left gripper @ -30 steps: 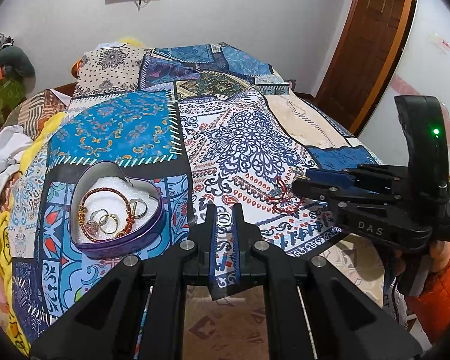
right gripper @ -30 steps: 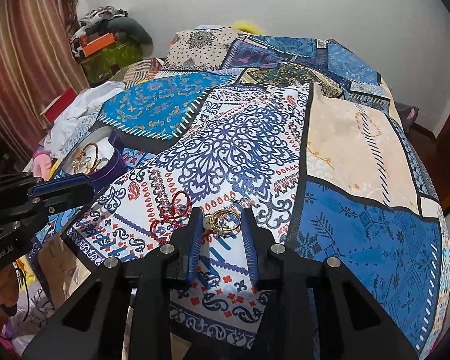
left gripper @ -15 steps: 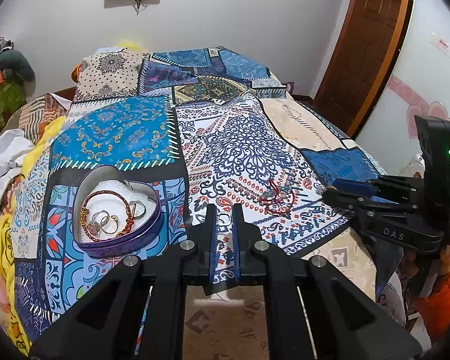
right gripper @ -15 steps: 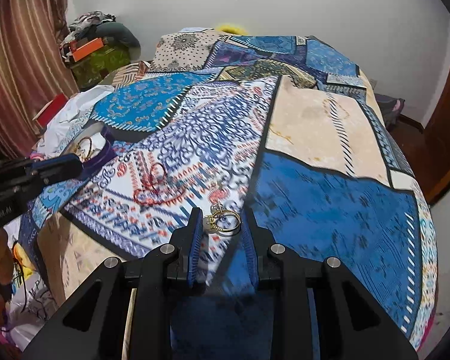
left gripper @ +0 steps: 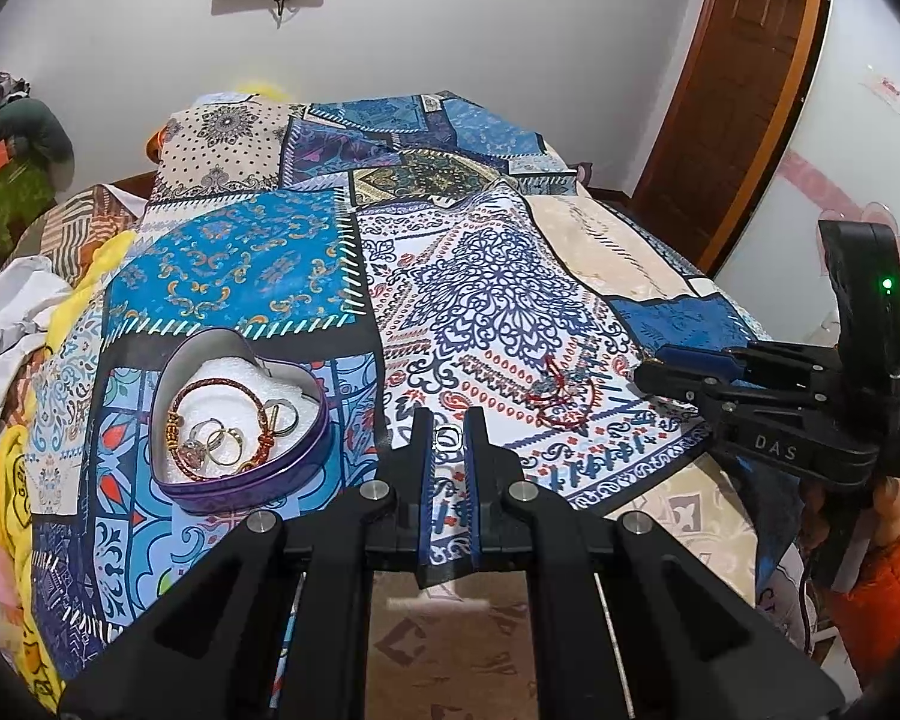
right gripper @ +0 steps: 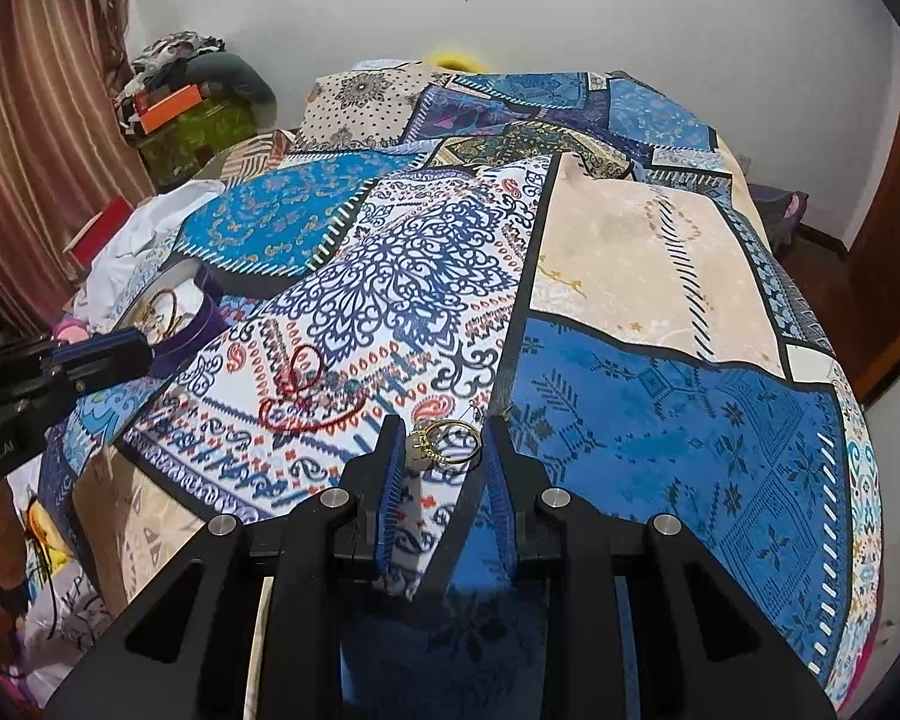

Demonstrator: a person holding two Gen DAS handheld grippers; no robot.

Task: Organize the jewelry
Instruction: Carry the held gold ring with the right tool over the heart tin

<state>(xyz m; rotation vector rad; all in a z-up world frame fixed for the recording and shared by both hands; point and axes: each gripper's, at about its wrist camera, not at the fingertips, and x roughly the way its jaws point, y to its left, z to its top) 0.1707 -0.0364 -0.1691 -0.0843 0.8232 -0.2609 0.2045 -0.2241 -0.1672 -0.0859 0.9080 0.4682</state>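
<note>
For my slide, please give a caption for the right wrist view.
Right gripper holds a gold ring above the patterned bedspread, near a red bracelet.

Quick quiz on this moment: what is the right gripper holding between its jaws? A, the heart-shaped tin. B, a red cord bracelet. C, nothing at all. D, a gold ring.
D: in the right wrist view the right gripper has a gold ring pinched between its jaws, while the red cord bracelet lies on the bedspread and the heart-shaped tin sits off to the left.
</note>
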